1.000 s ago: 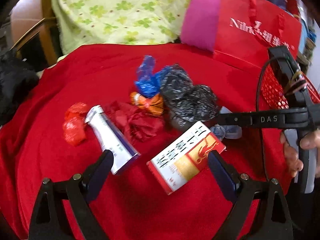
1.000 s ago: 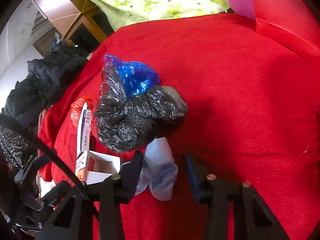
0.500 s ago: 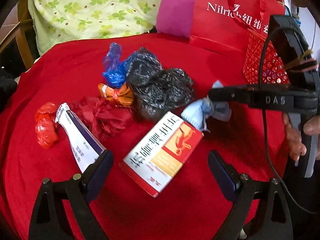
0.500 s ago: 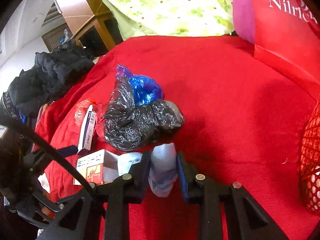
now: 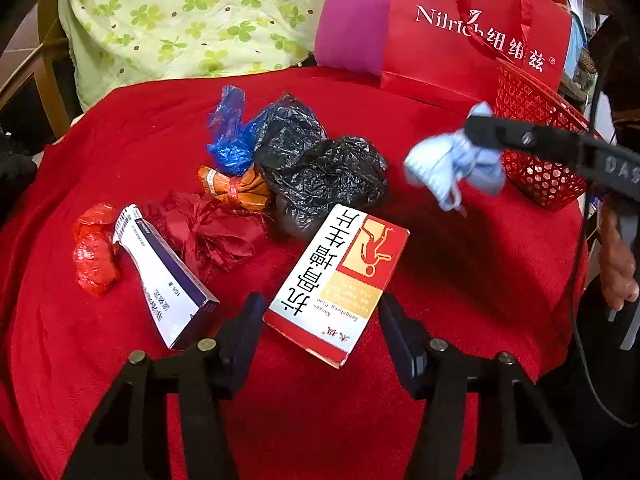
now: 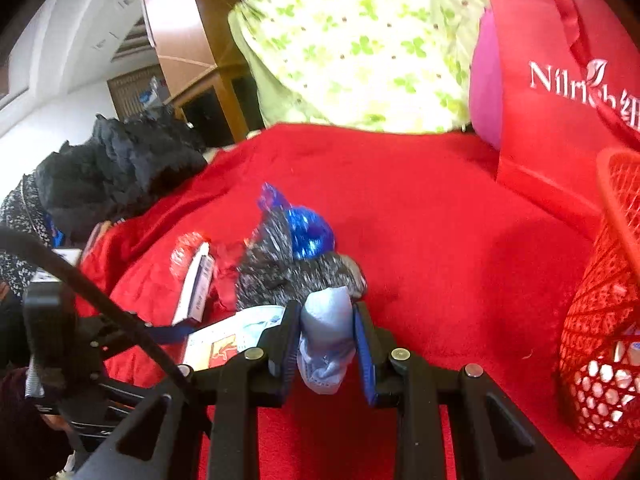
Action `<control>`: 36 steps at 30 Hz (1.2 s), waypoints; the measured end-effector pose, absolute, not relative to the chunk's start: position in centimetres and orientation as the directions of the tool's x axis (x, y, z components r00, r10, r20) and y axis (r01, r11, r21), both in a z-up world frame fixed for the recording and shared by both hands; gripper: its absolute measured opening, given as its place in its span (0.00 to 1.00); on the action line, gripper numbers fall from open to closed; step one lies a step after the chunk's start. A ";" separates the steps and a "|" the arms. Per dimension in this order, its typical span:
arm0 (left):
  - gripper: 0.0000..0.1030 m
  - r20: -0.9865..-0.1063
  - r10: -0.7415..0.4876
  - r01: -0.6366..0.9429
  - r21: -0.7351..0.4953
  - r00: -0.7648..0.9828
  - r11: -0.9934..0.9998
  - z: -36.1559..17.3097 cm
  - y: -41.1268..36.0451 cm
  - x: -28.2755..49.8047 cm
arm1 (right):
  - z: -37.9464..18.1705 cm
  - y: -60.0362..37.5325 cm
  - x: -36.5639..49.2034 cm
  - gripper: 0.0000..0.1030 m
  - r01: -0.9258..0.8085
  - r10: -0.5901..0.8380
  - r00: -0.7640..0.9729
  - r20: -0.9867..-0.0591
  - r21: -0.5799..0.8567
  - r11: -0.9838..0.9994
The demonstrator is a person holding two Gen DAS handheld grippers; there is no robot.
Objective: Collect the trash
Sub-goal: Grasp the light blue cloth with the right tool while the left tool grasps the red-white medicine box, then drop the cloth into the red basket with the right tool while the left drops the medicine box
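My left gripper (image 5: 320,308) is low over the red cloth. Its jaws are closing around a red and white box (image 5: 340,276) that lies flat between them, with the pads close beside its edges. My right gripper (image 6: 326,320) is shut on a crumpled light blue mask (image 6: 324,340). It holds the mask (image 5: 452,168) in the air just left of the red mesh basket (image 5: 536,152). On the cloth lie a black bag (image 5: 320,168), a blue bag (image 5: 228,136), an orange wrapper (image 5: 236,186), a red wad (image 5: 212,236), a red wrapper (image 5: 94,256) and a white and purple box (image 5: 164,280).
A red paper bag (image 5: 472,36) and a pink cushion (image 5: 352,20) stand behind the basket. A green floral quilt (image 5: 180,20) is at the back. Dark clothes (image 6: 116,168) are piled at the cloth's left edge. A hand (image 5: 618,264) holds the right gripper's handle.
The right gripper shut on the blue mask and lifted it off the cloth toward the red basket. The left jaws narrowed from wide open to close around the box.
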State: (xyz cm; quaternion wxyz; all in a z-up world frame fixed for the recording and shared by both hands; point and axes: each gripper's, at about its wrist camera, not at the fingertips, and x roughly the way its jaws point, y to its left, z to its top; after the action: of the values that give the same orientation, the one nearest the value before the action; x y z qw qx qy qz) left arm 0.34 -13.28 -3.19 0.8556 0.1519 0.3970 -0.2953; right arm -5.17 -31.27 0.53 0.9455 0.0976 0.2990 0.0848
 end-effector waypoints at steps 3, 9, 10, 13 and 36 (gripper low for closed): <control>0.56 -0.754 -0.398 0.622 0.018 0.522 0.783 -2.6 -13.3 -0.2 | 1.6 -31.7 -6.3 0.27 -0.109 0.214 0.837 -0.503 0.231 0.967; 0.56 -0.713 -0.441 0.632 0.004 0.545 0.775 -0.2 -13.7 -1.3 | 4.4 -33.0 -9.2 0.27 -0.102 0.177 0.906 -0.385 0.209 0.973; 0.56 -0.705 -0.450 0.638 0.003 0.547 0.770 0.3 -14.0 -1.6 | 4.8 -33.3 -9.8 0.27 -0.096 0.168 0.915 -0.367 0.206 0.974; 0.56 -0.687 -0.469 0.656 0.014 0.555 0.755 1.7 -14.8 -2.2 | 6.1 -34.1 -11.6 0.27 -0.075 0.135 0.941 -0.310 0.195 0.978; 0.56 -0.537 -0.639 0.759 0.004 0.551 0.651 11.5 -32.3 -5.3 | 7.6 -50.6 -21.7 0.27 0.277 -0.239 0.961 -0.141 0.486 0.829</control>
State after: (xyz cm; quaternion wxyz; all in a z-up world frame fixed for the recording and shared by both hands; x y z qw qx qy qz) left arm -5.31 -32.34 11.54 0.8726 0.1185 0.2530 -0.4006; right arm -21.68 -50.65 7.58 0.9556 0.2595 0.0369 -0.1349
